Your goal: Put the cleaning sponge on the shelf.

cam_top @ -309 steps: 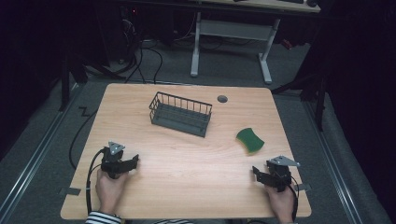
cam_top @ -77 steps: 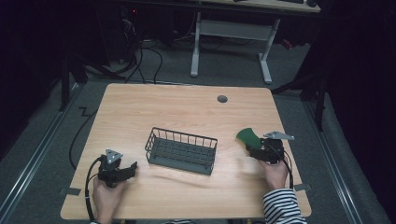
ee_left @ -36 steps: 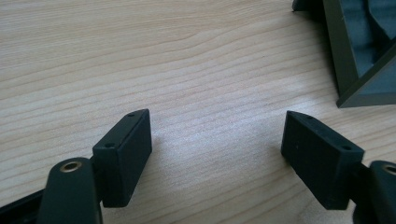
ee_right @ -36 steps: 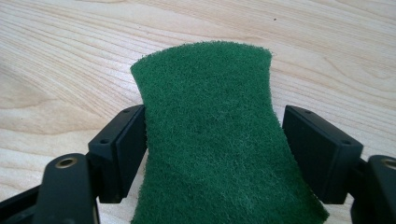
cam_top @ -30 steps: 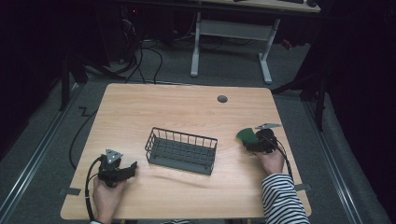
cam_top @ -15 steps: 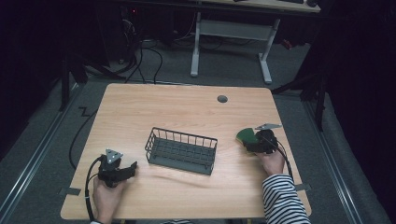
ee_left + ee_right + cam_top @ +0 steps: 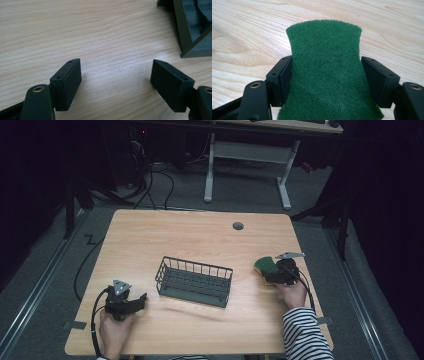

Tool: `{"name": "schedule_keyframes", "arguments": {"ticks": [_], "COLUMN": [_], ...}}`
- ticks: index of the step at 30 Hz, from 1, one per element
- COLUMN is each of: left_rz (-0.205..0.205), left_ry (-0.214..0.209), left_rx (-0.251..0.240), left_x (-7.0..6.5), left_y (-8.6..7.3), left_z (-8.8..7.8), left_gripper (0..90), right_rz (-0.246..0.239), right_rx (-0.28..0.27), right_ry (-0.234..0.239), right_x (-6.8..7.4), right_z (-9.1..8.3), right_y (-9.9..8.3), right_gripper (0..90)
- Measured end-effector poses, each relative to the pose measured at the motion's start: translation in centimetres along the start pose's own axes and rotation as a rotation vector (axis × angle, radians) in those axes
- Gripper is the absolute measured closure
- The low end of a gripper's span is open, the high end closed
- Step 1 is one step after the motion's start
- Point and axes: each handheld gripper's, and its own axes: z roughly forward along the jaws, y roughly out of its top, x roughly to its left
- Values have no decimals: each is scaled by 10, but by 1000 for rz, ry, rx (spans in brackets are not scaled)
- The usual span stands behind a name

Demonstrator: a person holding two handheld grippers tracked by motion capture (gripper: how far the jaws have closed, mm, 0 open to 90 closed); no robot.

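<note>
The green sponge [image 7: 325, 75] is pinched between the jaws of the right hand-held gripper [image 7: 280, 270], at the surface's [image 7: 200, 240] right edge. The left hand-held gripper [image 7: 116, 77] is held apart, empty, beside the wire basket [image 7: 195, 281].

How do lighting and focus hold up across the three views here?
High view: table evenly lit, surroundings nearly black, image a little soft. Left gripper view: wood grain sharp, soft shadows beside the open jaws, basket corner slightly blurred. Right gripper view: sponge fibres crisp, no glare.
</note>
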Motion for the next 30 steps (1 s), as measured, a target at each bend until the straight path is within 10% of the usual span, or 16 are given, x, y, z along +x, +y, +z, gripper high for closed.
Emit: {"name": "schedule_keyframes", "arguments": {"ticks": [30], "left_rz": [2], "left_ry": [0], "left_rx": [1], "left_x": [0], "left_y": [0], "left_z": [0], "left_gripper": [252], "right_rz": [-17], "right_rx": [-83], "right_ry": [70], "right_x": [14], "right_z": [-39], "right_y": [10], "right_gripper": [297]}}
